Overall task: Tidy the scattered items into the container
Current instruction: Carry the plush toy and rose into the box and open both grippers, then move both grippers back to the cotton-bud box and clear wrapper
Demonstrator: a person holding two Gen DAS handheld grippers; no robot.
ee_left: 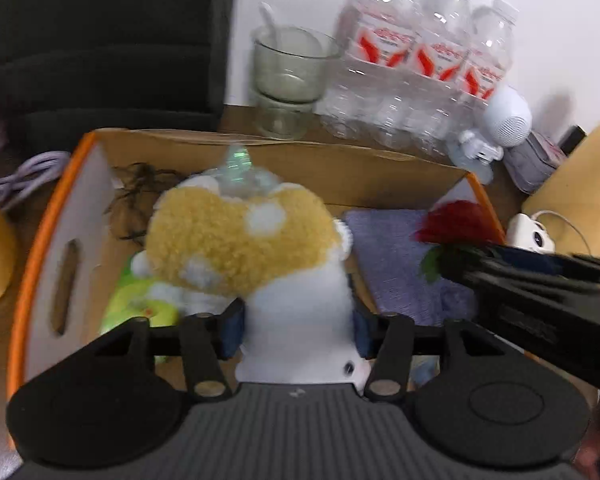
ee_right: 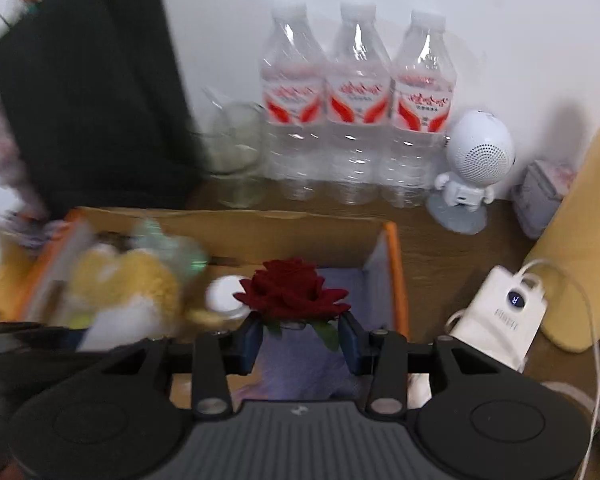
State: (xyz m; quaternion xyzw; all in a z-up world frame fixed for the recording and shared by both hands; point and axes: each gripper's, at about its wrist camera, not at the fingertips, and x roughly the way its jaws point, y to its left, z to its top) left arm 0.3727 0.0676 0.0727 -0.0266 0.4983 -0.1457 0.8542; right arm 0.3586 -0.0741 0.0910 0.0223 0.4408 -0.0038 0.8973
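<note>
indoors, on a wooden desk (ee_right: 440,248) by a white wall (ee_right: 500,40), left tongs (ee_left: 298,330) clamp a plush toy (ee_left: 244,236), right tongs (ee_right: 302,338) a rose (ee_right: 292,288).

The plush toy (ee_left: 256,248) hides the middle of the cardboard box (ee_left: 284,152) floor; its lower body is lost behind the left gripper (ee_left: 298,328). A green item (ee_left: 140,300) left of the toy is half covered and unidentifiable. In the right wrist view the toy and the box's left end are motion-blurred. The rose (ee_right: 292,290) stem is hidden between the right gripper (ee_right: 300,340) pads. The purple cloth (ee_left: 396,256) in the box is cut off by both grippers.
</note>
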